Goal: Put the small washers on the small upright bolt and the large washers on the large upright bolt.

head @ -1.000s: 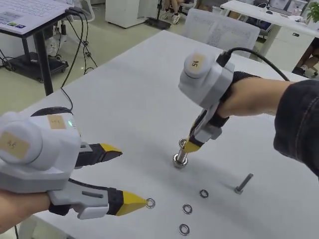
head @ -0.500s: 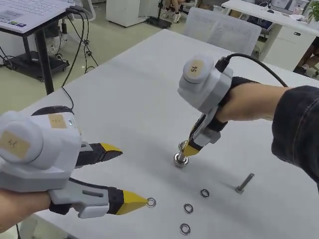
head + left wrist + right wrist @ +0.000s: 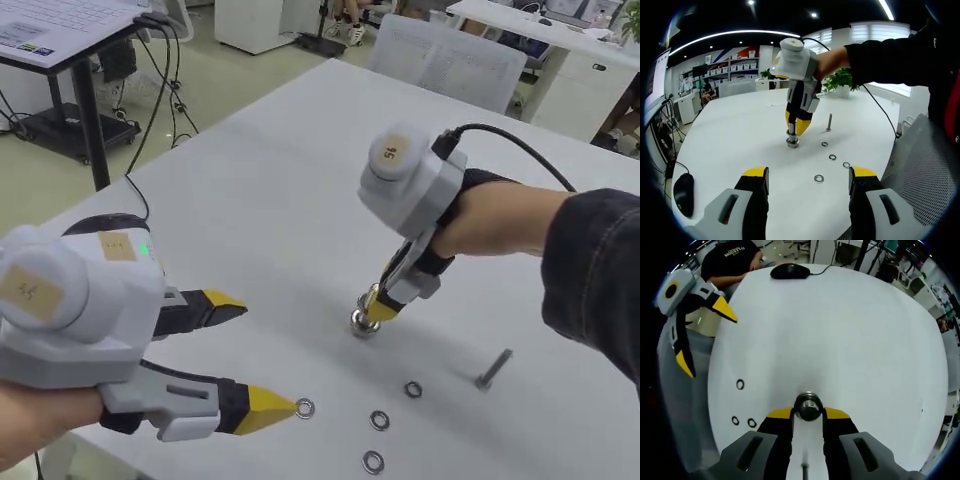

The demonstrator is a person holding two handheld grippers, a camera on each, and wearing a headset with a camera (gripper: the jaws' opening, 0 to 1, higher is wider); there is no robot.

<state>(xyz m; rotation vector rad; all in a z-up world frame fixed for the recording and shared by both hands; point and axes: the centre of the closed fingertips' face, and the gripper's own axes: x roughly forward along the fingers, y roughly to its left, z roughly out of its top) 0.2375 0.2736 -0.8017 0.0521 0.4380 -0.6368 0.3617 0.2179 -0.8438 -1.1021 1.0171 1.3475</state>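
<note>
- The upright bolt (image 3: 363, 322) stands head down near the middle of the tabletop (image 3: 260, 190). In the right gripper view its top (image 3: 808, 406) sits right between the jaws.
- The right hand-held gripper (image 3: 377, 310) has sunk lower along the bolt's shaft over the last second. Its jaws are drawn in close on both sides, but I cannot tell whether they pinch the bolt or a washer on it.
- Judging by that descent, a washer is probably being seated on the bolt. The stack at the base is too small to count.
- Four loose washers lie where they were: one (image 3: 413, 389) nearest the bolt, two more (image 3: 379, 420) (image 3: 372, 461) toward the near edge, and a fourth (image 3: 305, 408).
- The left hand-held gripper (image 3: 265, 357) has not moved. Its jaws are spread wide, with the lower tip just beside that fourth washer.
- A second bolt (image 3: 493, 368) lies flat, well apart from the first, so it likely has to be stood up before it can take washers.
</note>
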